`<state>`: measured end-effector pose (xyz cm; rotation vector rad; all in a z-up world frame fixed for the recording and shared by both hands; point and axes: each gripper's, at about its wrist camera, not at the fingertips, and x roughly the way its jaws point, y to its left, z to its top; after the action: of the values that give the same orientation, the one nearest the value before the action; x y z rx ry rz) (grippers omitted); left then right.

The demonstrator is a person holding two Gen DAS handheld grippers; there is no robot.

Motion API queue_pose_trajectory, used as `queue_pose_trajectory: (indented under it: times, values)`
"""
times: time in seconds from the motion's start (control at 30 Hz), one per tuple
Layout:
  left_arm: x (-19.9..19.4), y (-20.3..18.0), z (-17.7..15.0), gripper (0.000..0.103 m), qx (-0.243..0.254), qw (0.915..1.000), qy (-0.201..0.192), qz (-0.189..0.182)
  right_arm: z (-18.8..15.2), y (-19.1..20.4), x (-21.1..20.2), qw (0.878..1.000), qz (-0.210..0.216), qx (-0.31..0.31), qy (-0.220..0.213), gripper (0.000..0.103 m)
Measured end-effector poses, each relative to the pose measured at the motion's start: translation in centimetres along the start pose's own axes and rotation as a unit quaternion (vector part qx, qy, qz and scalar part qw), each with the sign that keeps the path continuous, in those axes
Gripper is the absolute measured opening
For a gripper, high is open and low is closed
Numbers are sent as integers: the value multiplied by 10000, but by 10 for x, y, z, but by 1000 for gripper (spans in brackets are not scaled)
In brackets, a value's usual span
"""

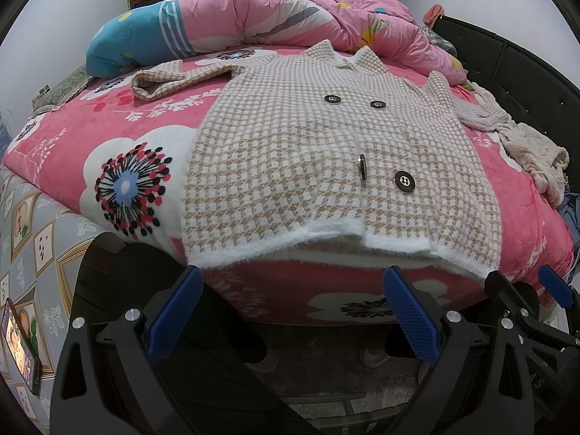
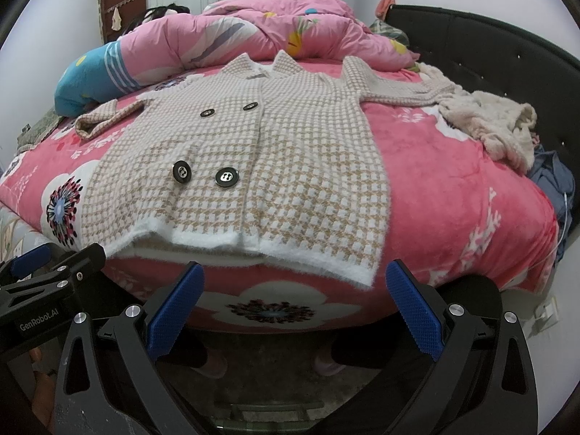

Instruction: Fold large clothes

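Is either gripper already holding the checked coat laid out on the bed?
No. In the left wrist view the left gripper is open and short of the checked coat, whose hem lies free on the bed.

A bed (image 2: 471,195) covered by a pink floral fleece blanket (image 1: 119,134) carries a beige-and-white houndstooth cardigan (image 2: 253,152), spread flat front-up with its white hem at the near edge. Beyond the cardigan's collar a rumpled pink duvet (image 2: 261,29) lies heaped, with a blue pillow (image 1: 134,41) off the cardigan's left sleeve. A cream fuzzy garment (image 2: 496,123) lies crumpled at the cardigan's right sleeve end, beside the black headboard (image 2: 507,58).
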<state>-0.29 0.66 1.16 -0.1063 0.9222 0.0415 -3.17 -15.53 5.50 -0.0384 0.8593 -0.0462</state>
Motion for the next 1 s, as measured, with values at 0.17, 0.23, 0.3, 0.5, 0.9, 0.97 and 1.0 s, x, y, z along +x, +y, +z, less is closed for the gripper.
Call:
queue_pose_trajectory:
  times: [0.17, 0.23, 0.3, 0.5, 0.9, 0.97, 1.0]
  values:
    - [0, -1, -1, 98, 2, 10000, 1, -4, 0, 0, 0, 10000, 2, 2, -6, 96]
    - [0, -1, -1, 98, 1, 10000, 1, -1, 0, 0, 0, 10000, 3, 3, -5, 96]
    - [0, -1, -1, 98, 1, 10000, 1, 2, -1, 0, 0, 10000, 3, 3, -5, 96]
    - [0, 0, -1, 98, 1, 10000, 6, 6, 0, -1, 0, 10000, 5, 6, -3, 96]
    - [25, 4, 3, 98, -24, 9998, 164, 122, 4, -11, 16, 9998, -62, 100, 152, 96]
    - [31, 6, 6, 98, -19, 9997, 179, 143, 6, -15, 25, 9997, -111, 120, 189, 96]
    - [33, 8, 10, 98, -24, 9997, 159, 160, 8, -19, 28, 9996, -137, 124, 194, 96]
